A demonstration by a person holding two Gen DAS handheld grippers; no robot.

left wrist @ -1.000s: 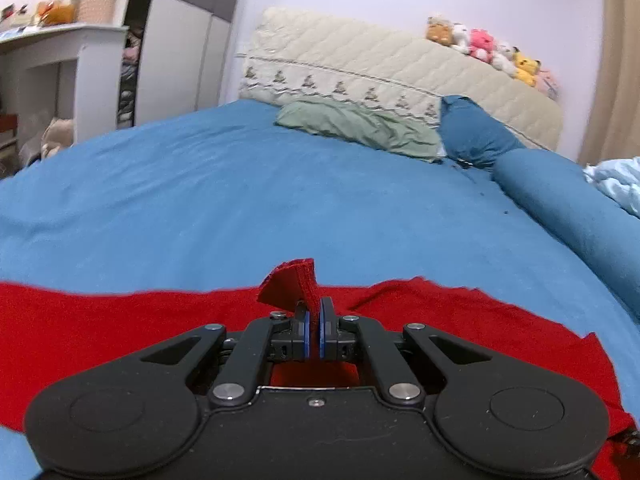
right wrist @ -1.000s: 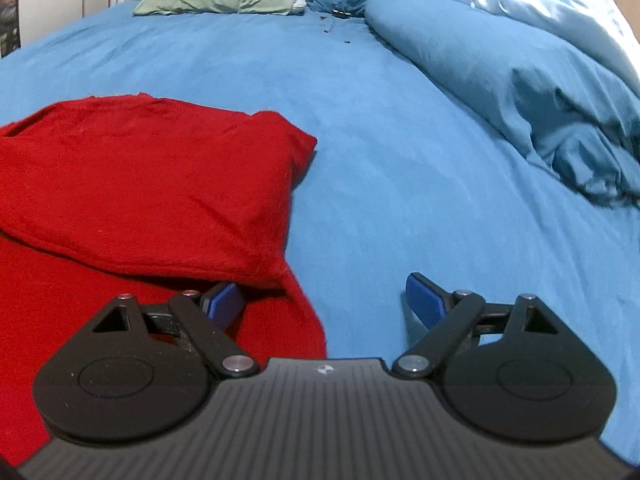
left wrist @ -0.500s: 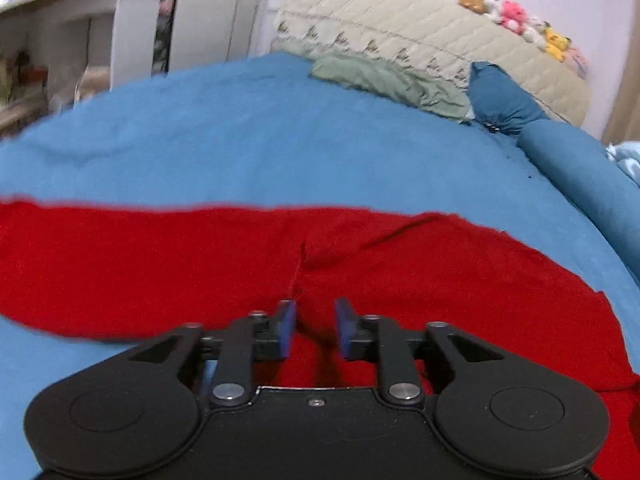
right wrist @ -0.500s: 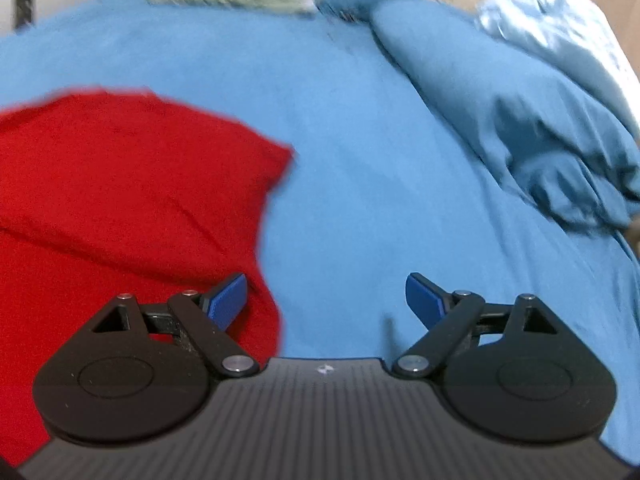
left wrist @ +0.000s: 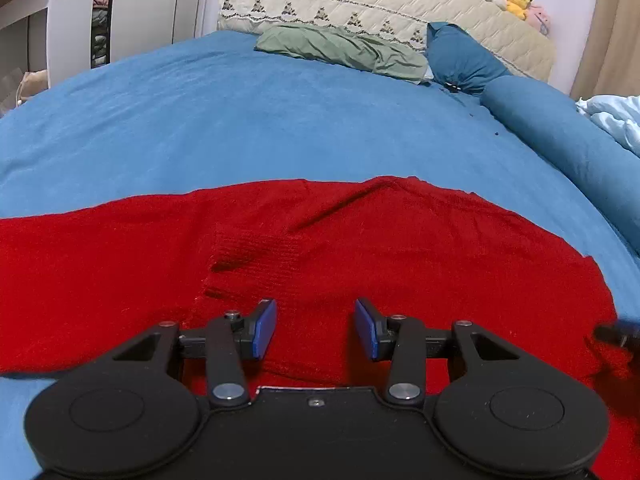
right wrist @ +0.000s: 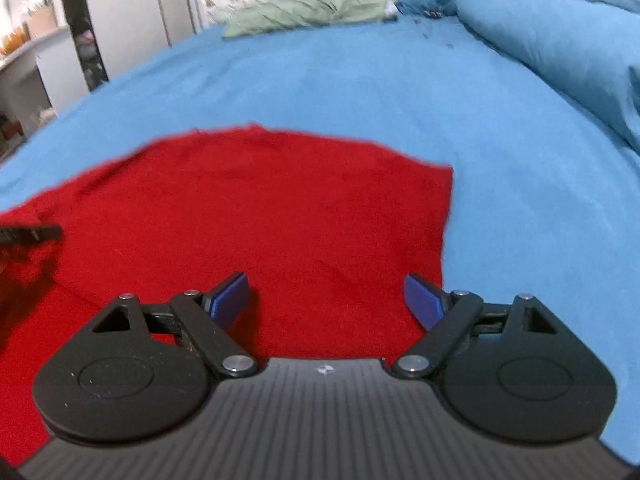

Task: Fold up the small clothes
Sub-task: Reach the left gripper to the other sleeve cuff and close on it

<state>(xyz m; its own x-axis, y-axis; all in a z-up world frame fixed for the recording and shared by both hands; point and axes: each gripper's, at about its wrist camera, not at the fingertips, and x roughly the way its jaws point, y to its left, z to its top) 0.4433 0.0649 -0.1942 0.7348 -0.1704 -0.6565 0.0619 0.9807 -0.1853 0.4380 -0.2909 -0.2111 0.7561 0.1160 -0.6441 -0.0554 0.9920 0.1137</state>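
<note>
Lying flat on the blue bed (left wrist: 280,120), the red garment (left wrist: 400,248) spreads beneath both gaping, empty tongs, left (left wrist: 316,329) and right (right wrist: 326,300).

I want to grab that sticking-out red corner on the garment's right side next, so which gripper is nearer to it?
Right. The right gripper hangs open just short of the garment corner; the left gripper is open over the red garment's middle, further off.

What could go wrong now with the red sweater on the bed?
Both the left gripper and the right gripper are open over the red sweater, holding nothing, so a loose fold may spring back. A ridge across the knit could get folded in. A closing grip might also pinch the blue bedsheet near the sweater's edge.
</note>
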